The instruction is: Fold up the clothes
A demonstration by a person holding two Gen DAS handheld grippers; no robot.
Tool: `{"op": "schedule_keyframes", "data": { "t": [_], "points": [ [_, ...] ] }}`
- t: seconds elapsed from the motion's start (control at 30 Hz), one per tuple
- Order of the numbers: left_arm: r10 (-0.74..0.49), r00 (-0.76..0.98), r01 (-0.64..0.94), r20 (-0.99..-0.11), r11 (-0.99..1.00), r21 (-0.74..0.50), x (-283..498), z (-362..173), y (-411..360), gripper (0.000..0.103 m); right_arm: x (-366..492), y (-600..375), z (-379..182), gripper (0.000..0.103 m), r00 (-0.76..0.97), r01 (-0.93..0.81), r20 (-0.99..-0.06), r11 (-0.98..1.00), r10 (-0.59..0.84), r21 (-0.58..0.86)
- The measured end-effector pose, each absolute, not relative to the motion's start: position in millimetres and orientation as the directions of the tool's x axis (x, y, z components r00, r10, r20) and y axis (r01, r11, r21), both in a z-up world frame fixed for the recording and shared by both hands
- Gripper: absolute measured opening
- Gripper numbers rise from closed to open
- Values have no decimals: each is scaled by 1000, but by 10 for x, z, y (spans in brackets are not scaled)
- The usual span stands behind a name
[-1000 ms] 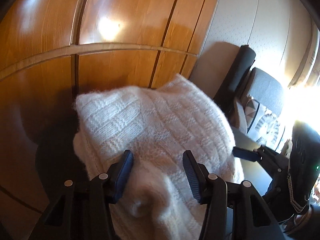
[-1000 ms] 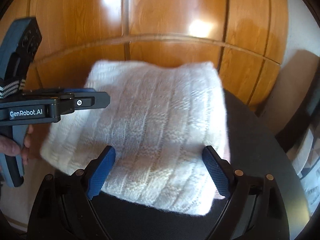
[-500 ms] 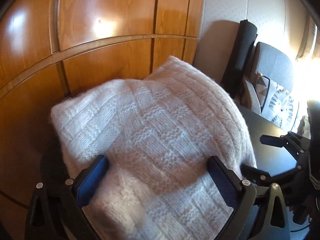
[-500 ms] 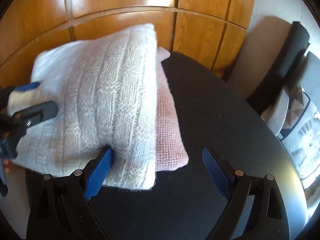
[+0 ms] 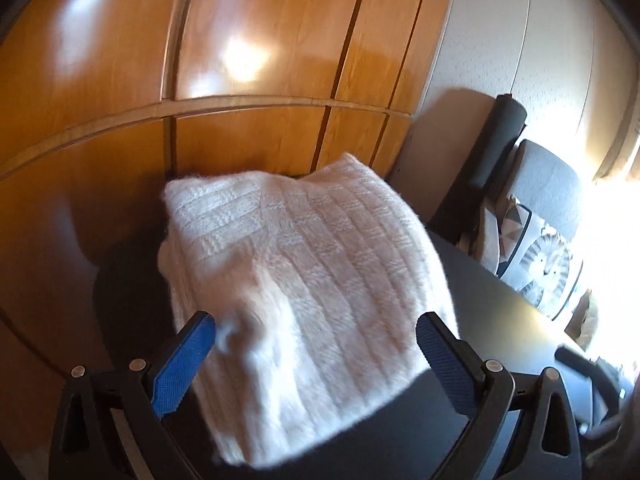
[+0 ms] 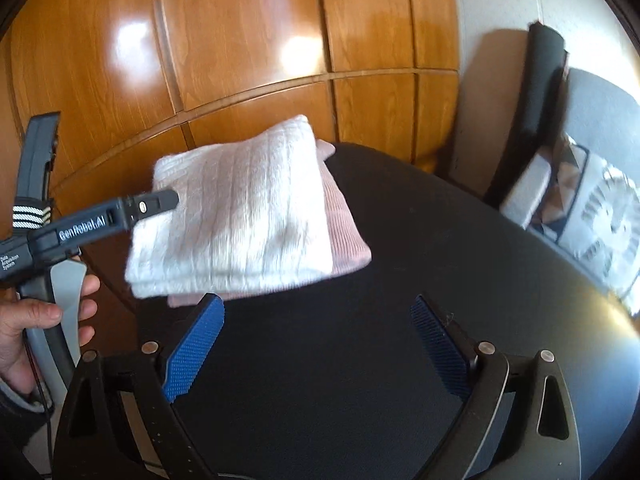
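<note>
Both tools had drawn back from the white sweater [image 6: 240,208] since the earlier frames, and their jaws had just been opening; the left tool [image 5: 316,344], which had pinched a fold of the knit, now stood wide with the sweater's near edge lying loose between its fingers and no pad pressing on it.

Folded into a thick square, the white sweater lay on top of a folded pink garment [image 6: 344,216], whose edge showed along the sweater's right side. That stack sat at the far left edge of the round black surface [image 6: 400,320], close against the wooden wall panels [image 6: 240,40] behind the sweater.

Fluffy and soft, the knit looked light and limp, likely to sag or unfold if lifted by one corner; a hold on two corners of a folded edge seemed safest.

To the right of the sweater, the right tool [image 6: 320,332] hung over bare surface, jaws wide and empty, angled downward. Left of the sweater, a hand [image 6: 44,320] gripped the left tool's handle, its finger reaching over the sweater's left corner.
</note>
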State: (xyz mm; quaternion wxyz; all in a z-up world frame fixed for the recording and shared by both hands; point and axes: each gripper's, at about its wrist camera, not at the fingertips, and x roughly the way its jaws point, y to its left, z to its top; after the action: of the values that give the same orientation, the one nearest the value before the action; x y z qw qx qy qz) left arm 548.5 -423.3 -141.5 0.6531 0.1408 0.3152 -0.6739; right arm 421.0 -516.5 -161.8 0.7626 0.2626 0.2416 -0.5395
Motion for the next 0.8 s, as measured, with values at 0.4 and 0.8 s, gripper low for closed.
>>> {"op": "schedule_keyframes", "data": {
  "t": [0.4, 0.8],
  "points": [
    [-874, -3, 991, -486, 64, -121, 5021, -732, -3109, 103, 4256, -4539, -1427, 103, 252, 965, -643, 235, -724, 114],
    [-805, 197, 968, -560, 249, -17, 4882, -717, -3372, 103, 4553, -4356, -1256, 103, 269, 950, -641, 306, -718, 57]
  ]
}}
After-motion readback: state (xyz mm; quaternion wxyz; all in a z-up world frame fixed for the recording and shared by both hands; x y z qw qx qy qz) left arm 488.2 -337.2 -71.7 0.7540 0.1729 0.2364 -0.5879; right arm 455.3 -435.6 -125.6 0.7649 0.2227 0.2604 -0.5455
